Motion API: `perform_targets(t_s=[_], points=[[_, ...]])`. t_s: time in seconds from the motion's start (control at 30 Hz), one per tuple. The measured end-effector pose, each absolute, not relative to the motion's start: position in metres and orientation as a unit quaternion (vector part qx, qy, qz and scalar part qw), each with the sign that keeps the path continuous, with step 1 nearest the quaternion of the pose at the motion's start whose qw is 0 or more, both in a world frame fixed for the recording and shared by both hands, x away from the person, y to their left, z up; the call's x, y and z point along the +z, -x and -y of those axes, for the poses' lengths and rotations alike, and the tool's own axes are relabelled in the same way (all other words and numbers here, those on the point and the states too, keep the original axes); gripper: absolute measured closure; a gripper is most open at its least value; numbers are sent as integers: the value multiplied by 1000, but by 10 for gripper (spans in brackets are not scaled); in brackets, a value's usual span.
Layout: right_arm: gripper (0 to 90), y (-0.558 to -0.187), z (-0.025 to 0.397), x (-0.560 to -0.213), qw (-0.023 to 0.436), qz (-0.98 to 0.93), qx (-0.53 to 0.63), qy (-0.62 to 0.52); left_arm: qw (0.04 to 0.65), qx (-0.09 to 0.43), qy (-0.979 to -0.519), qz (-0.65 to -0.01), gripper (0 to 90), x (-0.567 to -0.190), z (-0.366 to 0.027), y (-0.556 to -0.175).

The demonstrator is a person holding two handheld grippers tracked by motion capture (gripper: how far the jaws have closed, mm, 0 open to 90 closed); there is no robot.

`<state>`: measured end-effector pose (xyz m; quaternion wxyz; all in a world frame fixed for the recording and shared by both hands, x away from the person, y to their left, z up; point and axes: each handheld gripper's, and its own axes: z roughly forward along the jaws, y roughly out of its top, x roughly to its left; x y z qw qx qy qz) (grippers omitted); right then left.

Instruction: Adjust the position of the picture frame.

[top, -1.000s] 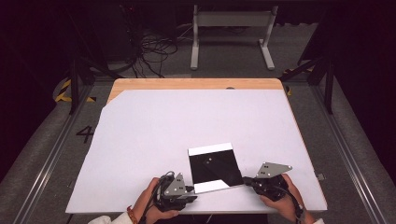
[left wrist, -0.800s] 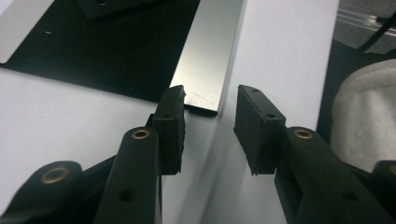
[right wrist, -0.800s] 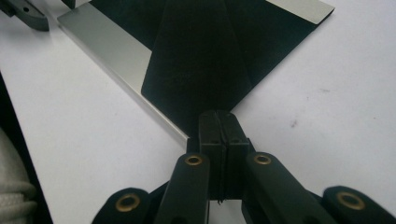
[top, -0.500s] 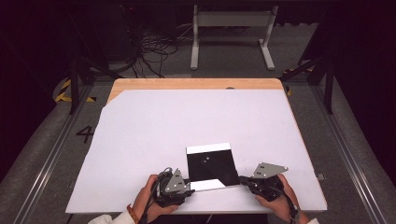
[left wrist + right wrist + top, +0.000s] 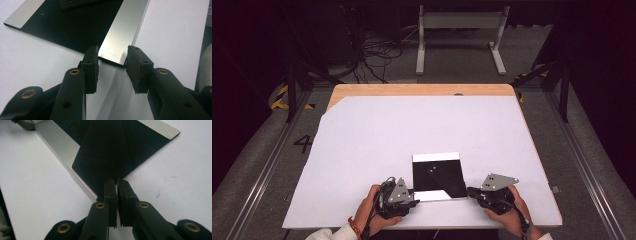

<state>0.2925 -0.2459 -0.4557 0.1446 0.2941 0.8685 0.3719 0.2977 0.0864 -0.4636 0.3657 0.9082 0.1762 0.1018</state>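
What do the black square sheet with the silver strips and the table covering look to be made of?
The black sheet looks like thin card or plastic film, matte black. One corner lifts into a fold in the right claw, so it seems flexible. Its silver strips look like brushed foil or metal, with fine scratches and a soft sheen. The table covering looks like smooth matte white paper or laminate, over a wooden top.

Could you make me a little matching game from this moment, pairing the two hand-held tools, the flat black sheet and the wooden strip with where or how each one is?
Things:
1. left tool
2. right tool
3. flat black sheet with silver edge bands
4. light wooden strip of the table

States:
A. far edge, beyond the white cover
B. jaws apart at the sheet's silver corner
C. lying on the white cover between both tools
D. jaws pressed together at the sheet's black corner

Pairs: 1-B, 2-D, 3-C, 4-A
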Motion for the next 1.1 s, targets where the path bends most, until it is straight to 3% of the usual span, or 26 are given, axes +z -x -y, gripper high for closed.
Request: perform_targets(t_s=[0.37, 1.1], points=[[833, -285, 248, -455, 123, -879, 370, -275, 367, 101, -908, -174, 626, -464, -87, -299], [816, -286, 235, -458, 153, -870, 372, -283, 368, 114, -904, -185, 620, -464, -85, -309]])
